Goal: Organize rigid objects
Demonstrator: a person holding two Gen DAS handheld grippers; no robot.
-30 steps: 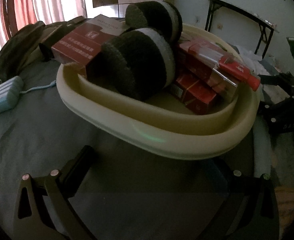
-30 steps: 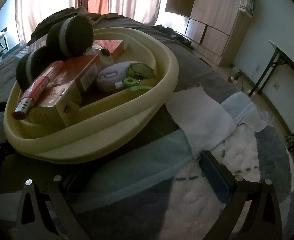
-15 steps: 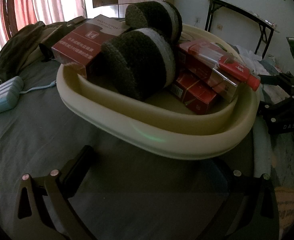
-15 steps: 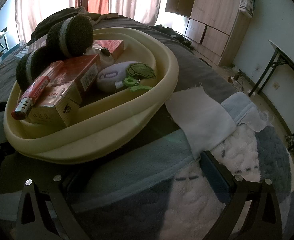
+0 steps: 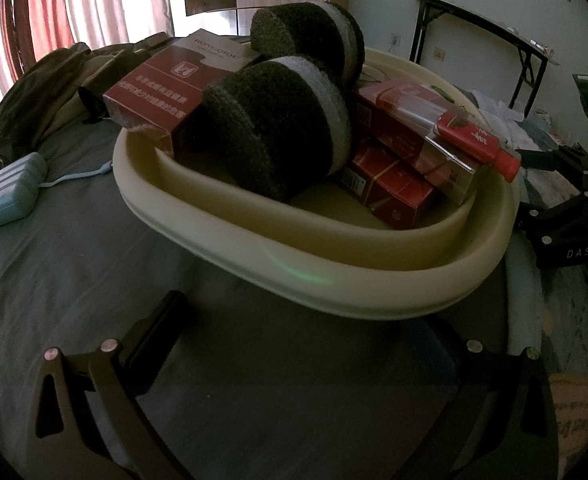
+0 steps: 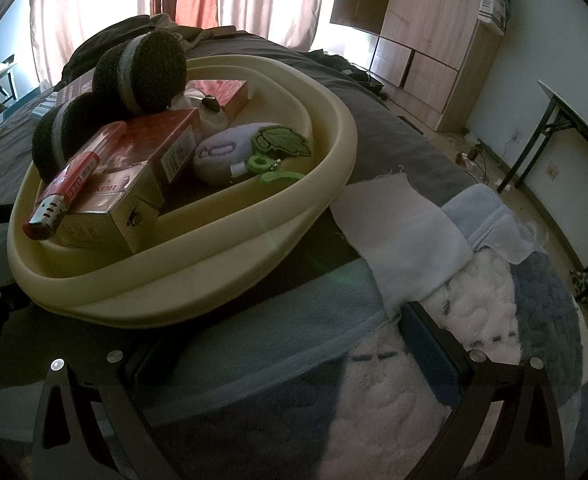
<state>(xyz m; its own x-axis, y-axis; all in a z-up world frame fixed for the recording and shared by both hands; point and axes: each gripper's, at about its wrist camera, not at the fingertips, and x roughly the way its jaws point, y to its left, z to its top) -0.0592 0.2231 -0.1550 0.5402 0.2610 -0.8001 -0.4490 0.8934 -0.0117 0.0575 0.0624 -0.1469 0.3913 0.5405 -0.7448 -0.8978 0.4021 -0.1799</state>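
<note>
1. Black, spread wide and empty, the left claw [image 5: 290,344] hangs over the grey bed [image 5: 54,260].
2. The right claw [image 6: 290,344] gapes likewise above a blanket [image 6: 474,312].
3. Between them a cream basin [image 6: 326,184] holds 2 scouring pads [image 5: 278,128], red boxes [image 5: 390,188] and a lighter [image 6: 64,188].

Bare bed cover [image 5: 74,264] lies open before the cream basin [image 5: 334,280]; piled sponges [image 5: 278,128] and red boxes [image 5: 394,188] crowd its interior, apparently leaving little room.

Matt plastic basin [image 5: 374,284], fuzzy sponges [image 5: 278,136]
</note>
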